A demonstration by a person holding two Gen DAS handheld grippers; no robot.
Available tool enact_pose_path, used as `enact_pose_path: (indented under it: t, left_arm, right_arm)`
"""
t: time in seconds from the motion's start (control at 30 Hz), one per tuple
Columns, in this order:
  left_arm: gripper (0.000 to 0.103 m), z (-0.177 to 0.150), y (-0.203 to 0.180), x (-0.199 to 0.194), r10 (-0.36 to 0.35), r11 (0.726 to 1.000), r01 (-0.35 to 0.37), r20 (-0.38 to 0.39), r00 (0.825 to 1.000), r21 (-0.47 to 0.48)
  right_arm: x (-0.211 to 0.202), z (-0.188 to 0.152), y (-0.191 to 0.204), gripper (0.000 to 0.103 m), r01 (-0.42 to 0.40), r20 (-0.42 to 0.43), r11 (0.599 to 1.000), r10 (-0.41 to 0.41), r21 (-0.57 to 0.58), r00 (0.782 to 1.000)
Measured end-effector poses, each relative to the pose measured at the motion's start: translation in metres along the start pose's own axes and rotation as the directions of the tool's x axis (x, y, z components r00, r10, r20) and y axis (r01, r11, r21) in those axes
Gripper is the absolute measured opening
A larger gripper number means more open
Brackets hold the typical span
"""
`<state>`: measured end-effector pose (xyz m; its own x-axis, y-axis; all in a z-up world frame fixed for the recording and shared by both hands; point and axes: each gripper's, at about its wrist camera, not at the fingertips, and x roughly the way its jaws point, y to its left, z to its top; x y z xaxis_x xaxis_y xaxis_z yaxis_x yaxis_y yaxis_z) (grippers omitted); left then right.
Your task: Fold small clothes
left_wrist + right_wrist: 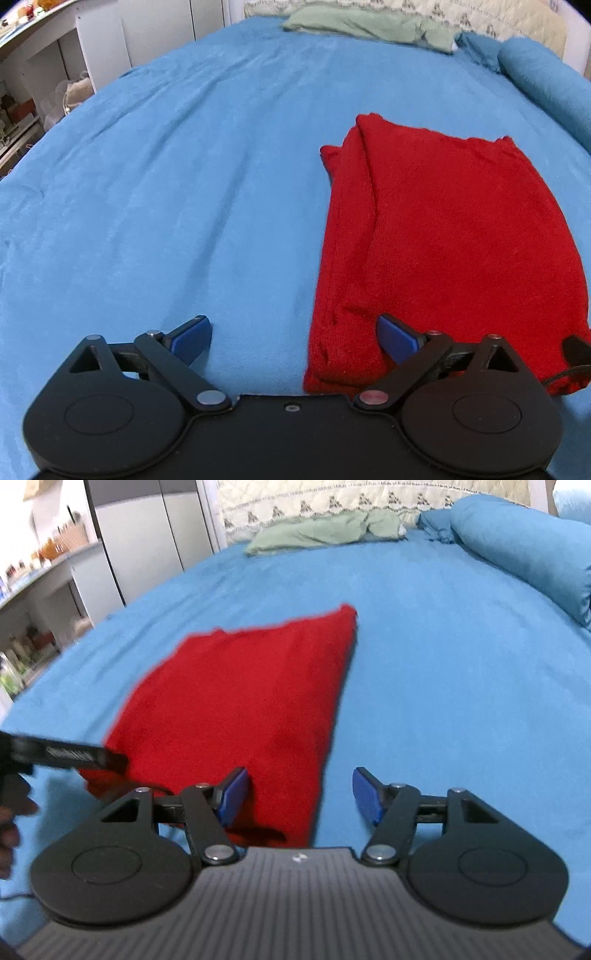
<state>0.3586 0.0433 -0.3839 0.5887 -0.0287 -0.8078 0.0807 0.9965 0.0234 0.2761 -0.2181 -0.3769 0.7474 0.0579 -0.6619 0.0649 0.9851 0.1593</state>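
Note:
A red knitted garment (436, 236) lies folded lengthwise on the blue bedspread (166, 184). My left gripper (295, 338) is open, low over the garment's near left corner, its right finger over the red cloth and its left finger over the bedspread. The garment also shows in the right wrist view (240, 705), left of centre. My right gripper (299, 794) is open and empty at the garment's near right corner, its left finger over the cloth. The left gripper's body (66, 755) shows at the left edge of that view.
A green garment (369, 24) lies at the far end of the bed by a quilted headboard (332, 498). A blue bolster (524, 550) lies along the right side. White cupboards (147, 542) and cluttered shelves (33, 635) stand to the left.

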Motion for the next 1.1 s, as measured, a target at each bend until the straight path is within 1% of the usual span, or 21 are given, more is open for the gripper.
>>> enact_pose_path:
  t: [0.03, 0.1, 0.17, 0.27, 0.33, 0.37, 0.4, 0.43, 0.47, 0.53, 0.57, 0.63, 0.73, 0.77, 0.9, 0.93, 0.97, 1.0, 1.1]
  left_arm:
    - [0.099, -0.002, 0.0, -0.002, 0.0, 1.0, 0.0, 0.021, 1.0, -0.004]
    - [0.093, -0.004, -0.001, -0.014, -0.002, 1.0, 0.002, 0.084, 0.996, -0.002]
    - [0.092, -0.004, 0.001, -0.04, -0.007, 1.0, 0.008, 0.172, 0.985, -0.007]
    - [0.093, -0.005, 0.006, -0.093, -0.028, 0.999, 0.04, 0.301, 0.953, -0.032]
    - [0.093, -0.006, 0.009, -0.135, -0.037, 0.997, 0.056, 0.366, 0.93, -0.043]
    - [0.094, -0.009, 0.011, -0.16, -0.044, 0.997, 0.068, 0.398, 0.916, -0.046]
    - [0.098, -0.012, 0.013, -0.184, -0.051, 0.996, 0.079, 0.425, 0.904, -0.049]
    - [0.1, -0.014, 0.014, -0.21, -0.057, 0.995, 0.089, 0.449, 0.892, -0.05]
    - [0.103, -0.017, 0.016, -0.236, -0.063, 0.994, 0.098, 0.474, 0.878, -0.05]
    - [0.103, -0.025, 0.018, -0.287, -0.078, 0.993, 0.111, 0.507, 0.858, -0.034]
    - [0.103, -0.029, 0.019, -0.312, -0.083, 0.994, 0.11, 0.513, 0.855, -0.023]
    - [0.103, -0.04, 0.025, -0.359, -0.081, 0.994, 0.104, 0.51, 0.856, -0.016]
    - [0.103, -0.054, 0.034, -0.412, -0.074, 0.996, 0.092, 0.483, 0.873, -0.014]
    - [0.103, -0.058, 0.038, -0.428, -0.067, 0.996, 0.085, 0.479, 0.875, -0.017]
    - [0.103, -0.084, 0.05, -0.485, -0.039, 0.999, 0.052, 0.501, 0.865, -0.012]
    - [0.103, -0.09, 0.053, -0.493, -0.022, 0.999, 0.037, 0.506, 0.862, -0.019]
    - [0.103, -0.096, 0.056, -0.499, -0.012, 0.999, 0.025, 0.505, 0.863, -0.019]
    - [0.103, -0.1, 0.058, -0.5, -0.008, 1.0, 0.016, 0.494, 0.869, -0.012]
    - [0.103, -0.114, 0.062, -0.502, 0.0, 1.0, 0.005, 0.47, 0.883, -0.011]
  right_arm:
    - [-0.001, -0.006, -0.002, 0.077, -0.014, 0.017, 1.0, 0.013, 0.007, 1.0]
    - [-0.011, -0.012, -0.008, 0.078, -0.046, 0.074, 0.999, 0.045, 0.011, 0.996]
    - [-0.029, -0.012, -0.01, 0.078, -0.06, 0.137, 0.998, 0.06, -0.002, 0.989]
    - [-0.076, -0.001, -0.015, 0.079, -0.068, 0.238, 0.997, 0.072, -0.028, 0.969]
    - [-0.118, 0.01, -0.014, 0.081, -0.061, 0.295, 0.997, 0.069, -0.037, 0.953]
    - [-0.141, 0.015, -0.013, 0.084, -0.057, 0.315, 0.998, 0.065, -0.034, 0.947]
    - [-0.167, 0.019, -0.011, 0.09, -0.044, 0.33, 0.999, 0.052, -0.03, 0.943]
    - [-0.192, 0.023, -0.009, 0.095, -0.028, 0.347, 0.999, 0.035, -0.025, 0.937]
    - [-0.218, 0.026, -0.005, 0.103, -0.011, 0.364, 1.0, 0.018, -0.021, 0.931]
    - [-0.273, 0.032, 0.004, 0.103, 0.031, 0.393, 0.999, -0.023, -0.014, 0.919]
    - [-0.299, 0.033, 0.01, 0.103, 0.05, 0.401, 0.999, -0.041, -0.013, 0.915]
    - [-0.347, 0.037, 0.02, 0.103, 0.083, 0.397, 0.996, -0.071, -0.014, 0.915]
    - [-0.413, 0.035, 0.037, 0.103, 0.121, 0.387, 0.993, -0.109, -0.007, 0.915]
    - [-0.434, 0.033, 0.043, 0.103, 0.125, 0.392, 0.992, -0.112, -0.007, 0.913]
    - [-0.508, 0.018, 0.065, 0.103, 0.165, 0.419, 0.986, -0.155, 0.013, 0.895]
    - [-0.521, 0.013, 0.068, 0.103, 0.176, 0.415, 0.984, -0.168, 0.018, 0.894]
    - [-0.53, 0.01, 0.073, 0.103, 0.183, 0.405, 0.983, -0.174, 0.016, 0.898]
    - [-0.537, 0.006, 0.077, 0.103, 0.188, 0.388, 0.982, -0.177, 0.011, 0.905]
    - [-0.55, -0.011, 0.086, 0.103, 0.21, 0.369, 0.978, -0.2, 0.013, 0.908]
